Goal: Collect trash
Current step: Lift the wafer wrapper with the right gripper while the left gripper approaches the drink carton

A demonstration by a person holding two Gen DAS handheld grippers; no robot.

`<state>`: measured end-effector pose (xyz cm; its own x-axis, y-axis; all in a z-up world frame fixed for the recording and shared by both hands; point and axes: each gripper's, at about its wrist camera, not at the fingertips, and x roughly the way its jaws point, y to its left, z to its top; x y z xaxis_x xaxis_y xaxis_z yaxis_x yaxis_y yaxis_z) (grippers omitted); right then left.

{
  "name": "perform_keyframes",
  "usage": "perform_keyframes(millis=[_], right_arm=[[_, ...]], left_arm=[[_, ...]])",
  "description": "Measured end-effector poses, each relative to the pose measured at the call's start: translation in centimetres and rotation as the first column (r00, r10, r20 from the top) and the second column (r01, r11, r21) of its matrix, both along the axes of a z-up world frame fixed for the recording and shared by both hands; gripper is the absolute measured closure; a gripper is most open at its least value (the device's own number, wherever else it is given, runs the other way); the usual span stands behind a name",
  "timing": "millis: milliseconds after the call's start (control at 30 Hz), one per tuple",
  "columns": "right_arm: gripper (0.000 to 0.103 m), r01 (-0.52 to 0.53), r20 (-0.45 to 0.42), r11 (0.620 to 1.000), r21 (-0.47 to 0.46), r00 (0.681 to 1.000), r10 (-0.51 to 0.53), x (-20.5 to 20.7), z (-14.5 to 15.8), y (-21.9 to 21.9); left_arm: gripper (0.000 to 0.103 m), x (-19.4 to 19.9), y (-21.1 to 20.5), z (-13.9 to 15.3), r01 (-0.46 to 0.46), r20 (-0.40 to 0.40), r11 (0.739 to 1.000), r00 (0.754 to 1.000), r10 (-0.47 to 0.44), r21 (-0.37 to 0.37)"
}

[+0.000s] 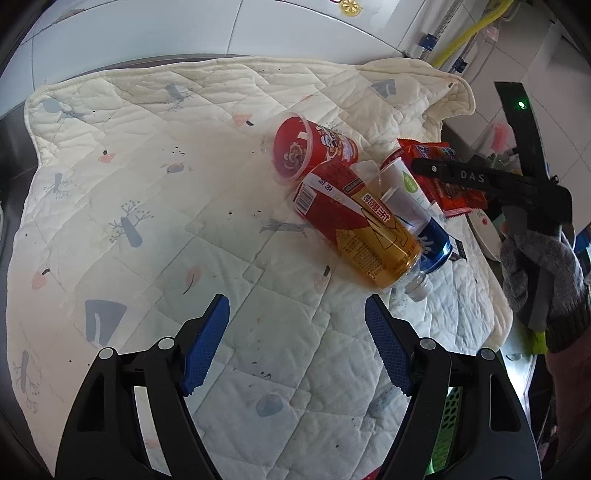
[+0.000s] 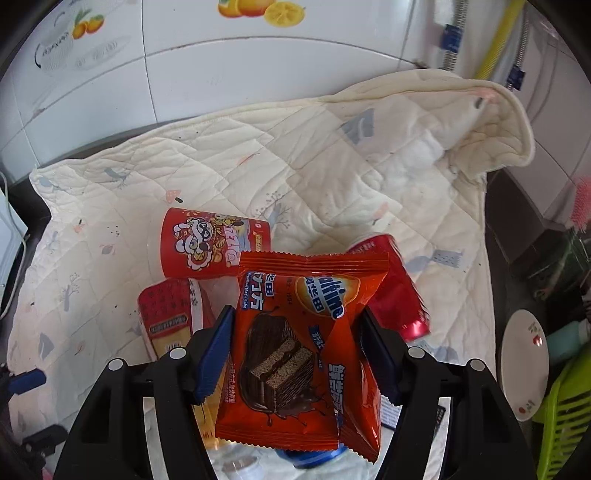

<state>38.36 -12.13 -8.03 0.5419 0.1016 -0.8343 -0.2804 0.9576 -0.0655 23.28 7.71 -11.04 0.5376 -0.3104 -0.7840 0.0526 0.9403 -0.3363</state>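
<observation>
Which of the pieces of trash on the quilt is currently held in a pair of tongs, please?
The orange-red chocolate cake wrapper, clamped in the right tongs; the cartoon cup and the cans lie loose on the quilt.

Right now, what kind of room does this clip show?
Probably a home kitchen or utility corner: white wall tiles with fruit decals, a yellow hose running down the wall, and a plate beside a green basket.

A glossy, crinkled foil snack wrapper (image 2: 295, 350) sits between ribbed blue rubbery pads (image 2: 214, 358), above a matt quilted cloth (image 2: 332, 177) and shiny plastic cup (image 1: 295, 151).
</observation>
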Motion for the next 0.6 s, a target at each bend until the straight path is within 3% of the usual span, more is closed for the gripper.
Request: perform_keyframes(millis=[267,600], right_arm=[[0.039,0.043,0.026,0.998,0.050,0.999,-0.044,-4.7,1.4,-3.9],[0.039,0.129,0.027,0.986,0.107,0.991,-0.133,-10.5,1.7,-8.5]], left_arm=[[0.028,2.6,-2.5,0.3,-0.024,-0.034,0.998,0.999,0.022,-0.063],[0.027,7.2,-4.0,-0.7,-0.136,-0.134,0.979,0.984,0.116,-0.150]])
